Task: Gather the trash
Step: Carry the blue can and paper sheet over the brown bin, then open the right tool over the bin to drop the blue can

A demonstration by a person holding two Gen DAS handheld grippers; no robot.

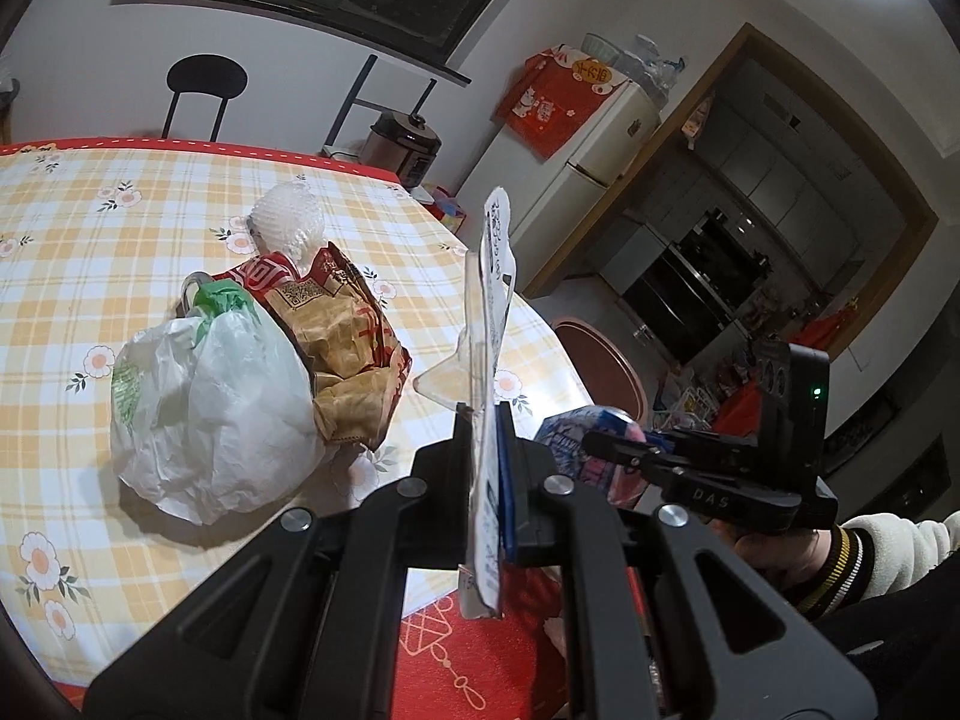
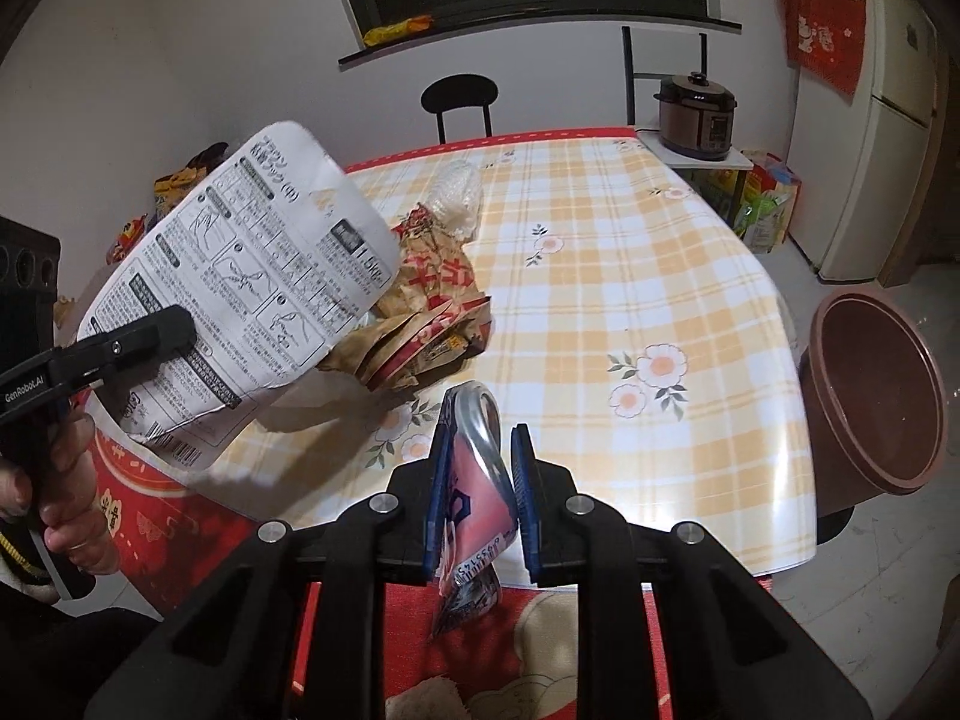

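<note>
Closest to your left lens, your left gripper (image 1: 485,414) was clenched on a printed white package (image 1: 493,324), which stood edge-on between its jaws with a clear plastic blister jutting off one side; from the right wrist view the same package (image 2: 252,294) showed its full printed back, tilted, held above the near left corner of the table (image 2: 690,324). Your right gripper (image 2: 480,450) gripped a crushed pink can (image 2: 477,468), its silver rim pointing away from the lens and its barcode end hanging below the jaws. In the left view that can (image 1: 576,438) sat just off the table's near edge.

On the checked tablecloth, the remaining trash lay in one touching cluster: a white plastic bag (image 1: 210,408) nearest you, a crumpled brown paper bag (image 1: 348,354) with red print against it, and a wad of clear plastic (image 1: 288,222) behind. A brown bin (image 2: 876,396) stood on the floor beside the table's right edge. Further back were a black chair (image 2: 459,102), a rice cooker (image 2: 696,120) and a white fridge (image 2: 876,138).
</note>
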